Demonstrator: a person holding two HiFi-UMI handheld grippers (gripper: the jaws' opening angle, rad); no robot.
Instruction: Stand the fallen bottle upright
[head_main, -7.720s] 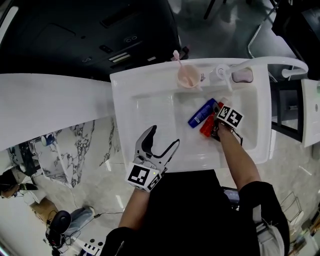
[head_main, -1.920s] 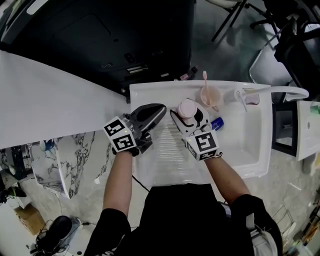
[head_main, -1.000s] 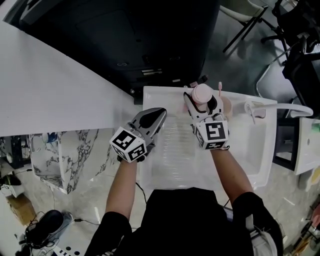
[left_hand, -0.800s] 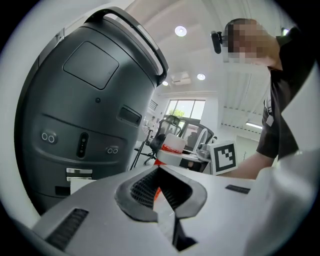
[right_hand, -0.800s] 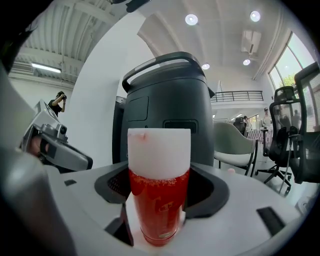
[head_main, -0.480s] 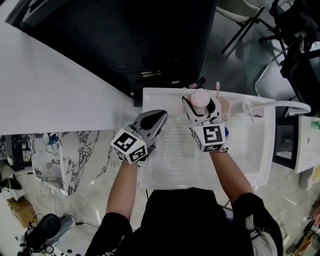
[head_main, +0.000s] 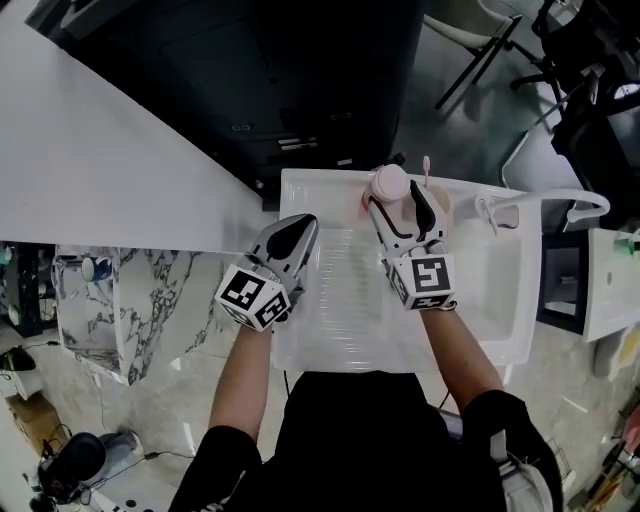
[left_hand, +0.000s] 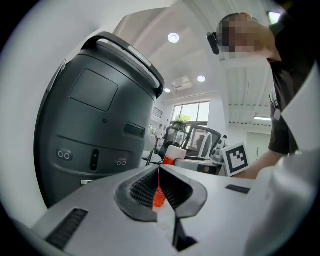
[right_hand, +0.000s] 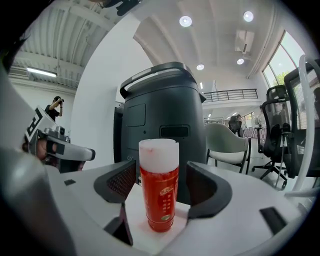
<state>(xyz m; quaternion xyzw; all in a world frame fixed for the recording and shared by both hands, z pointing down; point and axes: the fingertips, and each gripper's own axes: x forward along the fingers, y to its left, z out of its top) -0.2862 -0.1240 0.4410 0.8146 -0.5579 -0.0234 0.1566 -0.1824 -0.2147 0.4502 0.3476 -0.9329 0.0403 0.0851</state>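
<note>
Bottle (right_hand: 159, 192) now upright, untouched between right gripper's (head_main: 393, 196) parted fingers (head_main: 422, 208).

Bottle (head_main: 390, 183) standing upright at sink (head_main: 490, 300) far edge, left of middle. Right gripper (head_main: 395, 198) reaching over sink, jaws flanking bottle without touching. Left gripper (head_main: 298, 226) hovering over sink's left rim. Toothbrush (head_main: 427, 166) sticking up just right of bottle. Faucet (head_main: 550, 197) arching over sink's right side. Machine (head_main: 300, 70) standing behind sink.
</note>
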